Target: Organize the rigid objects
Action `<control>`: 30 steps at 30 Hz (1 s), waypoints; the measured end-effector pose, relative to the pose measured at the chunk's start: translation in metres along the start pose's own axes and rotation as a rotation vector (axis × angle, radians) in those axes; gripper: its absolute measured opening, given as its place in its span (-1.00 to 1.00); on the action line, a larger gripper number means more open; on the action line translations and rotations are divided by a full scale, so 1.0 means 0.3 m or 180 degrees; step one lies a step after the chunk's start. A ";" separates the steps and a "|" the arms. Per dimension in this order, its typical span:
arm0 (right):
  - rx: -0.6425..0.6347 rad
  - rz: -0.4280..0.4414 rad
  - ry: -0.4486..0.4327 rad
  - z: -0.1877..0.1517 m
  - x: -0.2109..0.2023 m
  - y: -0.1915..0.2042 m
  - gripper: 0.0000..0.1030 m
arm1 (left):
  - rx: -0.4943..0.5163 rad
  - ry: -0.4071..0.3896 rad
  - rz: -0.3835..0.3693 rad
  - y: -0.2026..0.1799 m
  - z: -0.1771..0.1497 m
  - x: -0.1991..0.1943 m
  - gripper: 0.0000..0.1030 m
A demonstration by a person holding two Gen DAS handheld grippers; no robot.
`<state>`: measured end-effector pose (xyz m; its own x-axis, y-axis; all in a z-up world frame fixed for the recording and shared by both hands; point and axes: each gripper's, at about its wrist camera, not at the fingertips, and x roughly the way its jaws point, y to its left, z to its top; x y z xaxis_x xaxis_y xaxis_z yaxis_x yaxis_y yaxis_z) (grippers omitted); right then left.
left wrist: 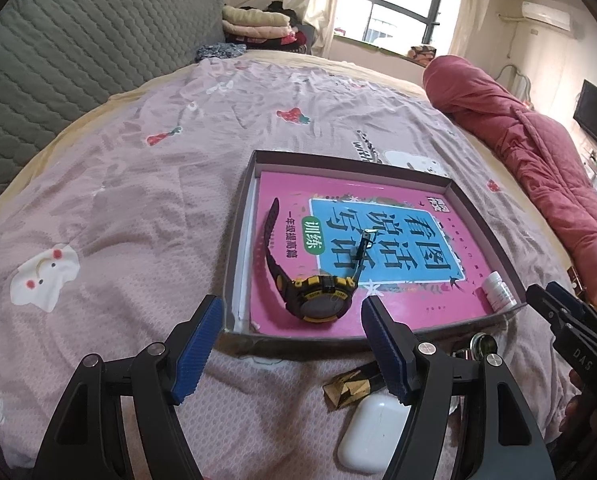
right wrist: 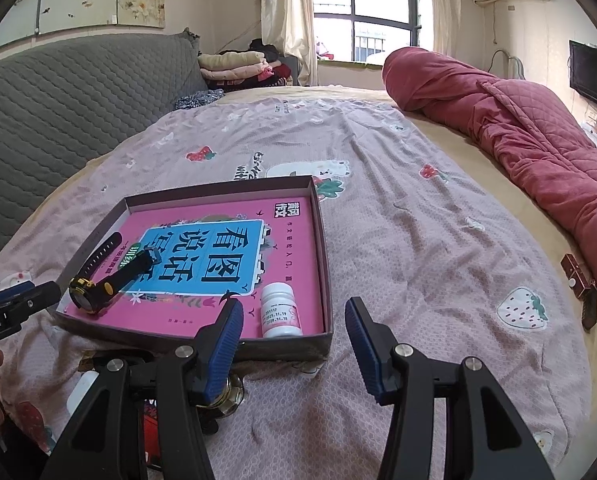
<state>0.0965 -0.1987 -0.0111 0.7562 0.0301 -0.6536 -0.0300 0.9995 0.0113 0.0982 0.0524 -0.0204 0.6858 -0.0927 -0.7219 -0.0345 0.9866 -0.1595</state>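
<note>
The white earbud case [left wrist: 372, 436] is only seen properly from the left wrist; both the left gripper [left wrist: 292, 350] and right gripper [right wrist: 294, 354] are held released, nothing gripped.

Daylight is coming through the curtained window [right wrist: 362, 12]. A grey quilted headboard [right wrist: 78, 88] is standing along the bed's [right wrist: 418, 220] left edge, a wall television [right wrist: 592, 76] hanging right.

Watch [left wrist: 318, 296] and white bottle [right wrist: 281, 311] lie in box [right wrist: 325, 256].
</note>
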 end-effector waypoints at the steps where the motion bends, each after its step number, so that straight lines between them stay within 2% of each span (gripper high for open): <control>1: -0.0001 -0.0008 -0.0003 0.000 -0.005 0.000 0.03 | 0.0002 0.0006 -0.0002 -0.001 -0.005 -0.003 0.43; 30: -0.0133 0.0093 -0.0049 -0.043 -0.123 0.051 0.03 | 0.0171 0.0012 -0.0046 -0.049 -0.062 -0.102 0.43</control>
<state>0.0597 -0.1846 0.0035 0.7645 0.0599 -0.6418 -0.0793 0.9968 -0.0015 0.0643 0.0381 -0.0084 0.6832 -0.1074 -0.7223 0.0145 0.9909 -0.1336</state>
